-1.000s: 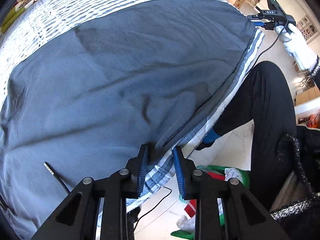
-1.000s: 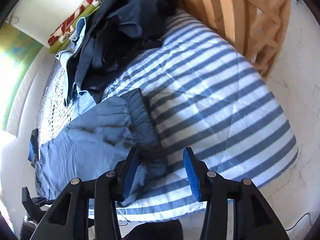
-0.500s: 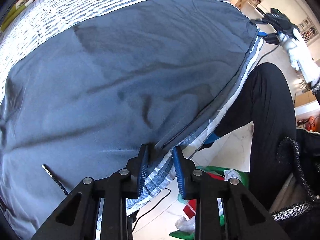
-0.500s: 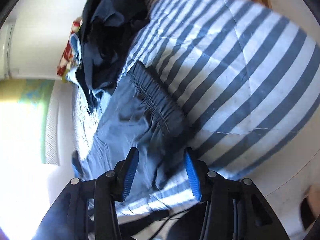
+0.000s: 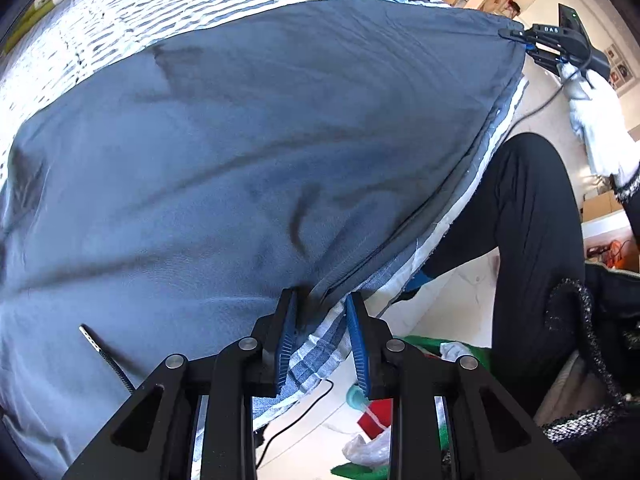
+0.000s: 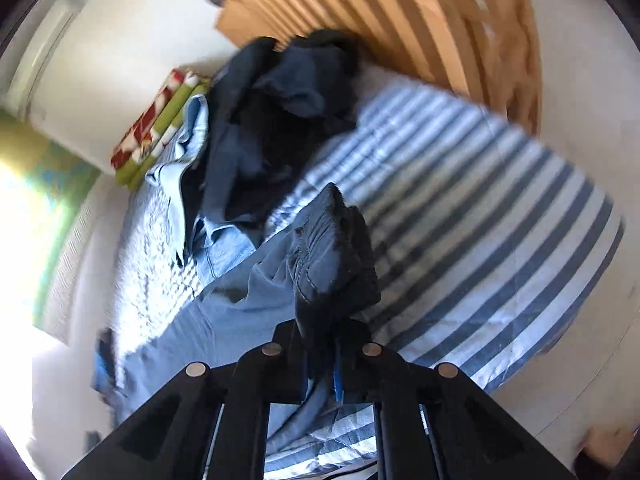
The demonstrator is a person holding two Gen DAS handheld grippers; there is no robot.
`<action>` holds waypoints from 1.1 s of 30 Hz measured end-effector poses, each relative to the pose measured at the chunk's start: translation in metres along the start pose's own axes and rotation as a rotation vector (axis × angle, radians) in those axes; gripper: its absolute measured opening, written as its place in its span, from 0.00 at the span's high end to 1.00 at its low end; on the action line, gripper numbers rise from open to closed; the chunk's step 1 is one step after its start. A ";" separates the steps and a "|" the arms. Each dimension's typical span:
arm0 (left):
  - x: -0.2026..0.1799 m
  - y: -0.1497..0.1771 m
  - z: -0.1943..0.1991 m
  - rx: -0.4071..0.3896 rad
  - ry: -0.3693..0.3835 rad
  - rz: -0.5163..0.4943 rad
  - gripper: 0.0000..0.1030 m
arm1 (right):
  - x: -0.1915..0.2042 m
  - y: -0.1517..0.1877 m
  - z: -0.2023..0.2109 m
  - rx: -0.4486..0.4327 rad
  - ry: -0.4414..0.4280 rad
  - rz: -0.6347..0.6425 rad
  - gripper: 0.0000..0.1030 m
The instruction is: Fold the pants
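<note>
Striped bedding (image 6: 480,216) in blue and white covers the bed I am working over, with a slatted wooden headboard (image 6: 360,16) at the far end and a heap of dark clothes (image 6: 280,112) piled in front of it. To the left of that heap a folded red and green blanket (image 6: 156,128) lies against the wall.

I see the pants (image 5: 240,160), a grey-blue pair, spread wide and mostly flat across the bed, reaching the near edge where the bedding hangs over the side.

My left gripper (image 5: 320,340) sits at that near edge with its blue-padded fingers (image 5: 286,344) parted a moderate way. The pants' hem lies between them, but the pads are not pressed onto the cloth.

My right gripper (image 6: 320,356) is closed tight on the elastic waistband (image 6: 332,248), which rises bunched and lifted off the bed straight out of the jaws. From the left wrist view I see that same gripper (image 5: 556,40) at the far right corner of the pants, held in a white-gloved hand (image 5: 596,120).

A leg in black trousers (image 5: 532,240) stands just beside the bed's near side. On the floor below lies green and red clutter (image 5: 400,420), and a thin black cable (image 5: 304,408) trails there too.
</note>
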State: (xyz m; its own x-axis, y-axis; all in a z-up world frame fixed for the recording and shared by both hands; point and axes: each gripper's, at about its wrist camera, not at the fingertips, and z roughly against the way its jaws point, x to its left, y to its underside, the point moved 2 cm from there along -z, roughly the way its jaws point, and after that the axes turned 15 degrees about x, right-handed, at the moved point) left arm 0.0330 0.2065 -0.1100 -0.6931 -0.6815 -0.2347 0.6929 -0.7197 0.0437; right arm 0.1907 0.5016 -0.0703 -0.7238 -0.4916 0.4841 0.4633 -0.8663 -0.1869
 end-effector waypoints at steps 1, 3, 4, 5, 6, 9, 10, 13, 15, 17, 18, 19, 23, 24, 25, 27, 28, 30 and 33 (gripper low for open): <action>0.003 0.001 0.004 -0.010 0.022 0.017 0.73 | 0.001 -0.001 -0.005 0.017 0.039 0.002 0.93; 0.016 0.008 0.019 -0.056 0.079 0.067 0.73 | -0.003 -0.005 -0.016 0.051 0.117 0.004 0.94; 0.024 0.013 0.028 -0.090 0.082 0.091 0.73 | -0.006 -0.006 -0.014 0.055 0.133 0.000 0.94; 0.032 0.019 0.037 -0.126 0.072 0.120 0.73 | -0.005 -0.007 -0.012 0.051 0.121 -0.007 0.94; 0.045 0.026 0.048 -0.170 0.061 0.165 0.73 | -0.001 -0.008 -0.006 0.036 0.101 -0.009 0.94; 0.075 0.041 0.052 -0.211 0.062 0.264 0.73 | 0.023 -0.009 0.014 -0.019 0.087 0.033 0.94; 0.080 0.044 0.044 -0.186 0.007 0.262 0.73 | 0.032 -0.007 0.021 -0.034 0.083 0.046 0.94; 0.088 0.055 0.012 -0.097 0.016 0.267 0.74 | 0.084 -0.002 0.039 -0.088 0.091 0.140 0.94; 0.083 0.062 0.018 -0.128 0.014 0.237 0.72 | 0.126 0.005 0.045 -0.110 0.109 0.232 0.94; 0.084 0.073 0.030 -0.176 0.002 0.232 0.72 | 0.173 0.018 0.047 -0.119 0.102 0.334 0.94; 0.089 0.082 0.038 -0.196 -0.033 0.240 0.72 | 0.199 0.027 0.045 -0.113 0.085 0.384 0.94; 0.095 0.091 0.044 -0.207 -0.070 0.261 0.72 | 0.219 0.034 0.042 -0.110 0.074 0.422 0.94; 0.147 0.144 0.075 -0.268 -0.207 0.423 0.69 | 0.314 0.077 0.014 -0.084 0.034 0.625 0.94; 0.163 0.160 0.082 -0.284 -0.219 0.477 0.67 | 0.335 0.088 0.005 -0.069 0.017 0.663 0.94; 0.182 0.178 0.088 -0.296 -0.241 0.538 0.65 | 0.354 0.099 -0.003 -0.053 0.000 0.698 0.94; 0.218 0.208 0.087 -0.275 -0.284 0.623 0.63 | 0.391 0.123 -0.021 -0.034 -0.016 0.774 0.95; 0.238 0.223 0.086 -0.262 -0.285 0.656 0.63 | 0.411 0.137 -0.029 -0.030 -0.021 0.813 0.95; 0.258 0.246 0.089 -0.293 -0.268 0.722 0.63 | 0.443 0.165 -0.044 -0.011 -0.048 0.878 0.95; 0.280 0.280 0.097 -0.379 -0.179 0.783 0.63 | 0.499 0.214 -0.070 0.012 -0.081 0.971 0.95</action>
State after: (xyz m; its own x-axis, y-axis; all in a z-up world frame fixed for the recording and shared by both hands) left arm 0.0137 -0.1981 -0.0693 0.0088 -0.9933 -0.1154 0.9785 0.0323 -0.2036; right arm -0.1074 0.0650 0.0711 0.0135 -0.9834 0.1812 0.8455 -0.0855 -0.5271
